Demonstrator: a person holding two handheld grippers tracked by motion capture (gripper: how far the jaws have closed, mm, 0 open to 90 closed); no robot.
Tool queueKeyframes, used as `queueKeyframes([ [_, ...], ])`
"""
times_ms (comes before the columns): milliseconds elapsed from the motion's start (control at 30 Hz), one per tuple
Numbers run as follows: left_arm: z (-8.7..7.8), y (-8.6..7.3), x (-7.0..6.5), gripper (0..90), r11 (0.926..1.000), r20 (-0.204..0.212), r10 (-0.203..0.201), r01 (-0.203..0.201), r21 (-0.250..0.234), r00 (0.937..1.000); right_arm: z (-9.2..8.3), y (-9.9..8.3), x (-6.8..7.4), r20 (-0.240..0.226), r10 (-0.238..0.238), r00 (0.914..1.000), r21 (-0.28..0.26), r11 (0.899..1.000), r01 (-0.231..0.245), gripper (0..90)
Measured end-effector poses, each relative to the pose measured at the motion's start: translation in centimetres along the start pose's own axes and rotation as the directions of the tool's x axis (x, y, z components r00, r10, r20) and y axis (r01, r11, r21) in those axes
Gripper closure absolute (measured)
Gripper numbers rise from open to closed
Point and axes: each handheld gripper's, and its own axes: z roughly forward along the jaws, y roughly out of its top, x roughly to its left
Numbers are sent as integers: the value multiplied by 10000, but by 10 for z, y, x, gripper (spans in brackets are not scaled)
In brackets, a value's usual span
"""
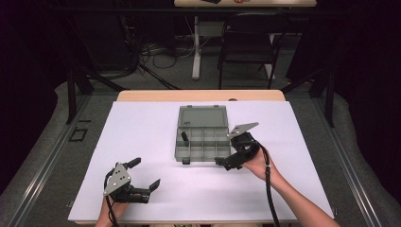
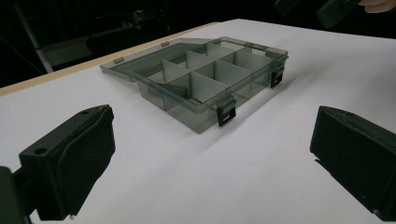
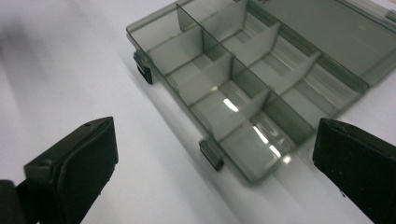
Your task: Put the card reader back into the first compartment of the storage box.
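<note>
A translucent grey compartment box [image 1: 202,144] lies open at the middle of the white table top [image 1: 142,127], its lid [image 1: 202,117] flat behind it. Its compartments look empty in both gripper views. Two black latches [image 3: 211,154] hang on its front wall. My right gripper [image 1: 230,152] is open just off the box's front right corner, and the box [image 3: 243,84] lies ahead of and partly between its jaws. My left gripper [image 1: 144,173] rests open near the table's front left, pointing at the box [image 2: 201,79] from a distance, nothing between its fingers.
Beyond the table's wooden far edge [image 1: 201,95] stand a black chair [image 1: 248,42] and a white table leg [image 1: 196,47], with cables on the floor. White surface lies free left, right and in front of the box.
</note>
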Motion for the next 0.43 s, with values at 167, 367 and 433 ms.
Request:
queueKeyframes([
  [167,1,0,0,1,10000,11,25,-25,70,10000,-16,-36,-2,392,365,9986,-206,9992,-357,0],
  [367,1,0,1,1,10000,11,13,-13,75,10000,-27,-63,0,730,658,9952,-465,9970,-625,0],
  [433,0,0,1,1,10000,-6,44,-44,67,10000,-31,-72,1,816,737,9939,-565,9960,-692,0],
])
